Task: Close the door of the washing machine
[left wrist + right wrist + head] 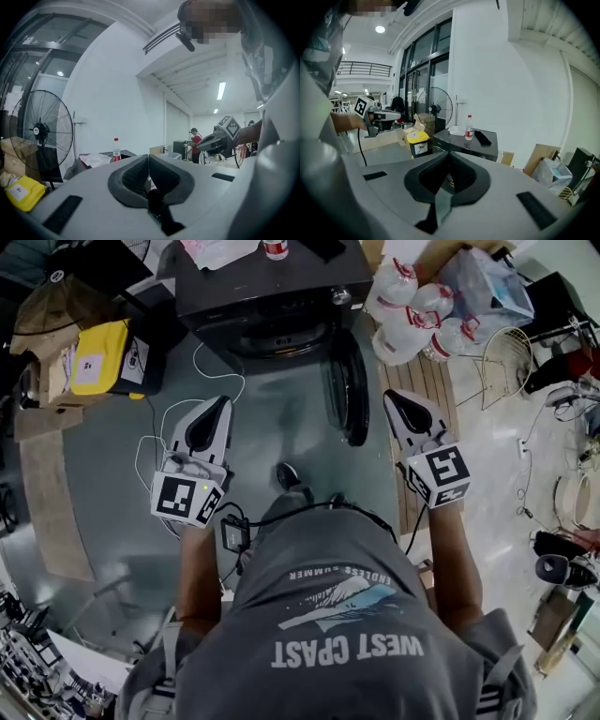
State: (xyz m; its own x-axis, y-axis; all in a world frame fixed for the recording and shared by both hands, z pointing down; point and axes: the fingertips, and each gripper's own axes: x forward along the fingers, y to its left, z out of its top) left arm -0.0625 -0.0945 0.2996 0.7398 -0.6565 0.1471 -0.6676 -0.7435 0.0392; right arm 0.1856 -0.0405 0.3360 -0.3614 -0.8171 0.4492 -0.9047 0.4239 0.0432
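In the head view the black washing machine (272, 287) stands at the top centre. Its round door (349, 390) hangs open, swung out edge-on toward me on the right side of the drum opening. My left gripper (225, 401) is held over the grey floor, left of the door, shut and empty. My right gripper (390, 395) hovers just right of the door, apart from it, also shut on nothing. The right gripper view shows the right gripper's closed jaws (450, 153) pointing at the machine top (464, 143). The left gripper's jaws (149, 157) meet in the left gripper view.
A red-capped bottle (276, 247) and a white cloth lie on the machine top. A yellow box (98, 357) sits to the left, white bags (412, 310) to the right, and white cables (164, 427) trail on the floor. A standing fan (40, 131) is behind.
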